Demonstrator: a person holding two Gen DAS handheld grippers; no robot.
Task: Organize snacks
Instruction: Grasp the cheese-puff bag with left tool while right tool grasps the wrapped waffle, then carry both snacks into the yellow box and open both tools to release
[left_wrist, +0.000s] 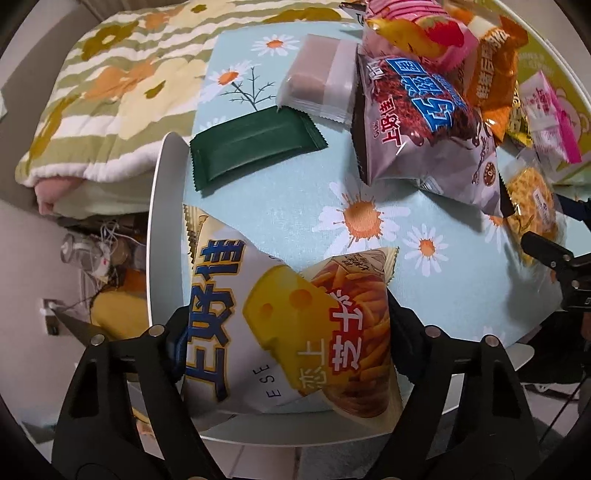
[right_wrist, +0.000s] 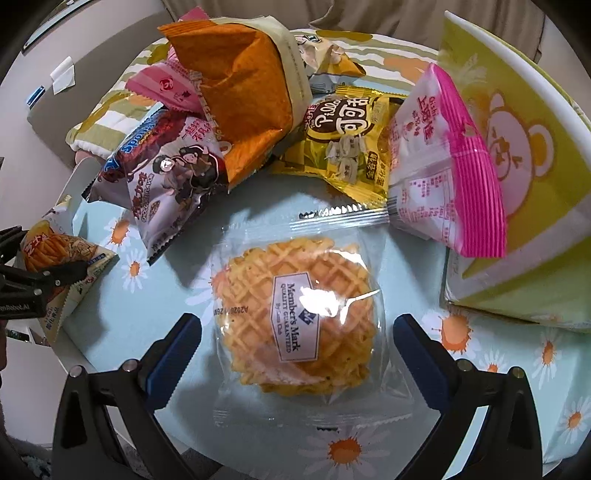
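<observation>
While my left tongs (left_wrist: 284, 339) point down at the near edge of the round white table (left_wrist: 162, 206), their black fingers (left_wrist: 410, 332) sit against both sides of a white cheese-stick snack bag with a yellow cheese wedge printed on it (left_wrist: 280, 325), and the bag bulges between them, so I read them as clamped on it. That bag lies at the table's rim on the pale blue daisy-print cloth (left_wrist: 295, 192). Beyond it, on the same cloth, lies a flat dark green foil packet (left_wrist: 255, 144), and just past that a frosted white wrapper with a brown cake inside (left_wrist: 317, 81), touching the green packet's far corner.

My right tongs (right_wrist: 297, 332) stand apart, blue-padded fingers (right_wrist: 177, 350) on either side of a clear wrapper holding a round golden waffle (right_wrist: 299, 317), with bare cloth showing between each pad and the wrapper, so they grip nothing. The waffle lies flat on the cloth, label up.

Behind it a heap of snacks leans together: a grey-purple chocolate puff bag (right_wrist: 170, 166), an orange crinkled bag (right_wrist: 243, 96) propped over it, a yellow foil bag with brown lettering (right_wrist: 347, 147), and a white and bright pink bag (right_wrist: 443, 162) resting against a yellow-green box with a cartoon bear (right_wrist: 524, 155). Off the table's far side I see a green and cream floral quilt (left_wrist: 110, 85).
</observation>
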